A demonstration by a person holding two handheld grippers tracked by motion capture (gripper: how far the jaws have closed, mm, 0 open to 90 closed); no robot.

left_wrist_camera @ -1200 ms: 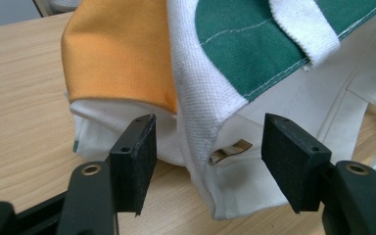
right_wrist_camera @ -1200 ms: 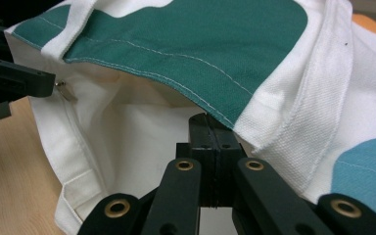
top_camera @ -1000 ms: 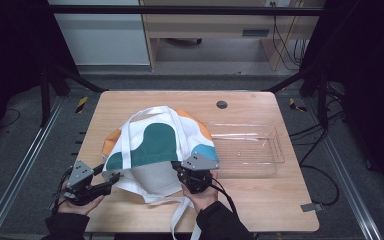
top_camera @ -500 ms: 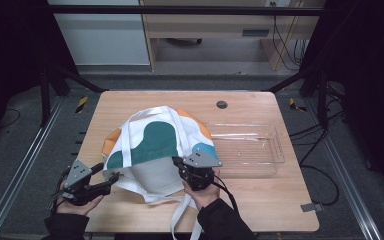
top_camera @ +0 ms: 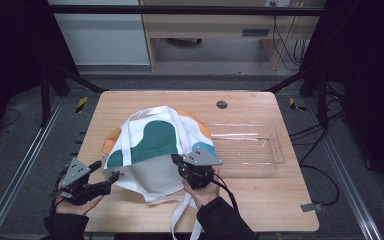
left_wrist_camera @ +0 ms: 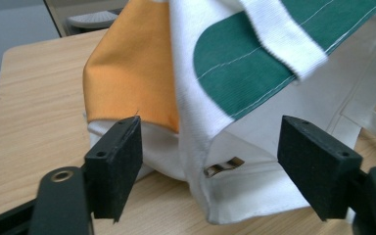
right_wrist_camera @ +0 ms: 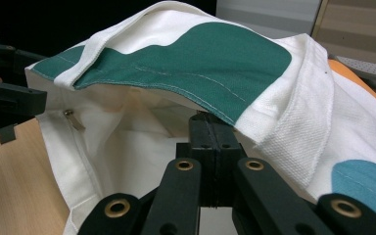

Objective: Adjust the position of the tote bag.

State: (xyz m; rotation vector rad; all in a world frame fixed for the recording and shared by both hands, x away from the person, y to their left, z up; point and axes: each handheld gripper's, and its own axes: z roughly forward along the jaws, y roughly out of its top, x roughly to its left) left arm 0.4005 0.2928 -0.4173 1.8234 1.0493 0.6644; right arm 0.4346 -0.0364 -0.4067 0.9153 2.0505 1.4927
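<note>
A white tote bag [top_camera: 155,142] with green, orange and teal patches lies on the wooden table [top_camera: 260,210]. My left gripper [top_camera: 107,170] sits at the bag's near left corner. In the left gripper view its jaws have just been opening and now stand wide, and the bag's corner [left_wrist_camera: 215,122] is between them, untouched by the pads. My right gripper [top_camera: 176,160] is shut on the bag's upper rim [right_wrist_camera: 254,112] and holds it up off the lower layer, so the mouth gapes. A zipper pull [right_wrist_camera: 71,117] shows inside.
A clear plastic tray [top_camera: 260,150] stands right of the bag, close to my right hand. The bag's white straps [top_camera: 180,215] trail over the table's front edge. A small dark round insert [top_camera: 222,104] sits near the far edge.
The left gripper's jaws have spread apart and let go of the bag's corner. The right gripper and the bag have hardly moved.
</note>
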